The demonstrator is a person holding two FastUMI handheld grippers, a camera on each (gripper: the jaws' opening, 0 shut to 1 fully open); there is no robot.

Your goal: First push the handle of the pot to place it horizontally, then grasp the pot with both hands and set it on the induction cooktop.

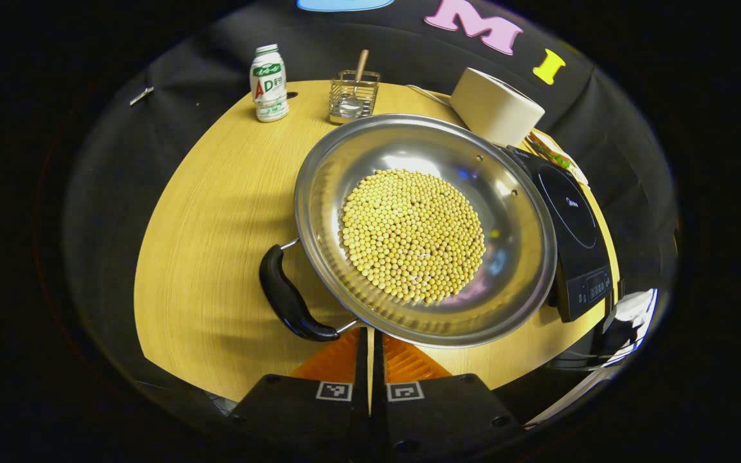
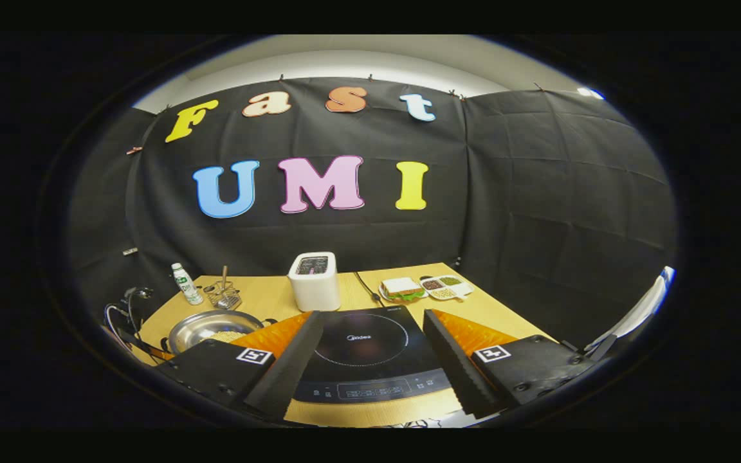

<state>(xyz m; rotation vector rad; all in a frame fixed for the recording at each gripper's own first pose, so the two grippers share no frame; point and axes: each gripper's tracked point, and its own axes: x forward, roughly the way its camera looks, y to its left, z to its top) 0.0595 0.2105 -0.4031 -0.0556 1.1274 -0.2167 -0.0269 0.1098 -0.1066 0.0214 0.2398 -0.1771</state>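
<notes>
Left gripper view: the left gripper, fingers together and clamping nothing, sits just before the pot of yellow beans; its black handle juts left, the induction cooktop touching its right. Right gripper spread wide above the induction cooktop, pot to its left

pot's far handle hidden, tray contents tiny

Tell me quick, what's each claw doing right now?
Left claw: shut, holding nothing, near the pot.
Right claw: open, empty, over the induction cooktop.
</notes>
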